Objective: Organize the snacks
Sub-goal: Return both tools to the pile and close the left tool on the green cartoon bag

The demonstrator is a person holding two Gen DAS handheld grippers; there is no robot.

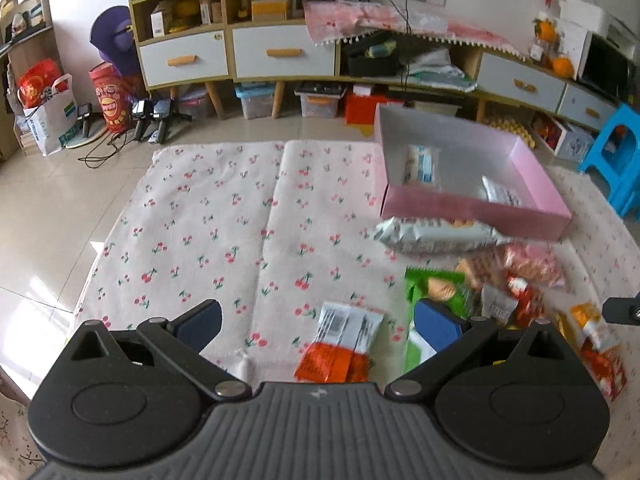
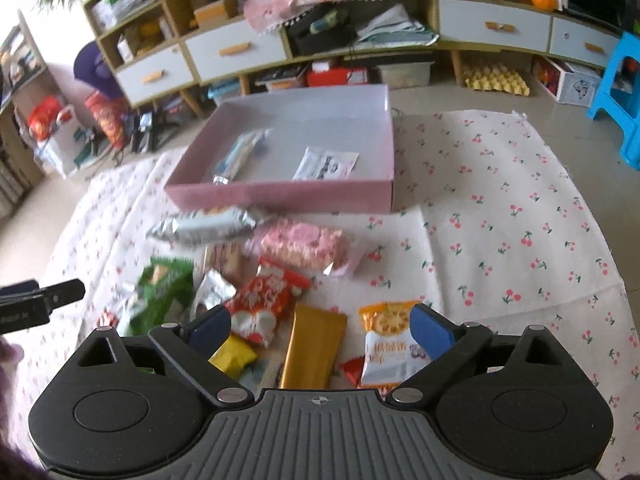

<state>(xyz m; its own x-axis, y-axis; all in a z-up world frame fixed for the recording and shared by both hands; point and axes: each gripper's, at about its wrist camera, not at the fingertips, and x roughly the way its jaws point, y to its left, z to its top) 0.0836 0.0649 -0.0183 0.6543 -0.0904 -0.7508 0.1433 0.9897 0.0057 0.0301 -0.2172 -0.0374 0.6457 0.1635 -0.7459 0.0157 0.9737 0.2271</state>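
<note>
A pink box (image 1: pixel 472 210) (image 2: pixel 280 196) stands on the cherry-print cloth and holds a blue-white packet (image 1: pixel 422 162) (image 2: pixel 240 152) and a white packet (image 1: pixel 502 192) (image 2: pixel 326 164). In front of it lies a heap of snacks: a silver pack (image 1: pixel 436 234) (image 2: pixel 204 228), a pink pack (image 2: pixel 304 246), a green pack (image 1: pixel 436 288) (image 2: pixel 164 284) and a red pack (image 2: pixel 260 304). My left gripper (image 1: pixel 318 324) stands open above an orange-white packet (image 1: pixel 340 344). My right gripper (image 2: pixel 320 330) is open over a gold bar (image 2: pixel 314 350), with an orange cracker packet (image 2: pixel 390 344) by its right finger.
A low cabinet with white drawers (image 1: pixel 280 54) runs along the back wall, with storage bins under it. A blue stool (image 1: pixel 618 152) stands at the right. Bags and handheld devices sit on the tiled floor at the left (image 1: pixel 52 116). The other gripper's finger (image 2: pixel 60 292) reaches in from the left.
</note>
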